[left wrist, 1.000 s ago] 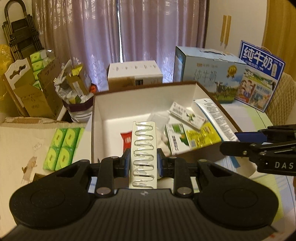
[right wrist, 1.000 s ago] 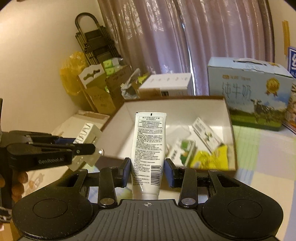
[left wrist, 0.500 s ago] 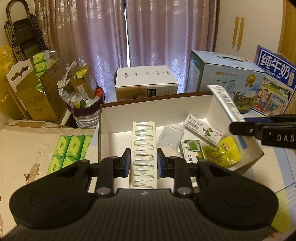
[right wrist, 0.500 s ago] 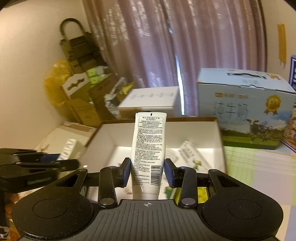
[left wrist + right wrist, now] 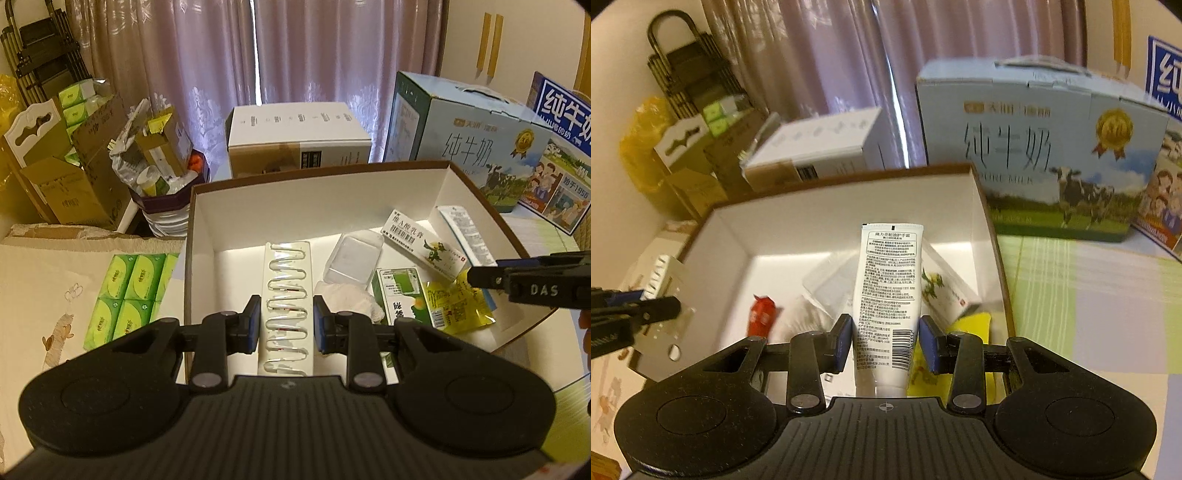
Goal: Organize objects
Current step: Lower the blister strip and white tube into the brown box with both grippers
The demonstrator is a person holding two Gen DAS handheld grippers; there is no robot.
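My left gripper (image 5: 287, 323) stands over the near left part of an open brown cardboard box (image 5: 332, 171) with a white inside. A white blister strip (image 5: 288, 291) lies between its fingers, with small gaps at both pads. My right gripper (image 5: 884, 341) is over the box's right side. A white tube with printed text (image 5: 888, 291) stands between its fingers, also with small gaps. In the box lie a clear plastic case (image 5: 352, 258), a long white medicine carton (image 5: 421, 245), a green and white carton (image 5: 400, 295), a yellow sachet (image 5: 456, 304), a red packet (image 5: 761, 314) and a white wad (image 5: 347, 299).
Two blue milk cartons (image 5: 476, 133) stand behind the box at right, a white box (image 5: 299, 129) behind its middle. Open cardboard boxes and a full waste bin (image 5: 162, 206) stand at far left. Green tissue packs (image 5: 129, 291) lie left of the box.
Both grippers have moved forward and down over the box with their items. The fingers of each have parted a little from the strip and the tube.
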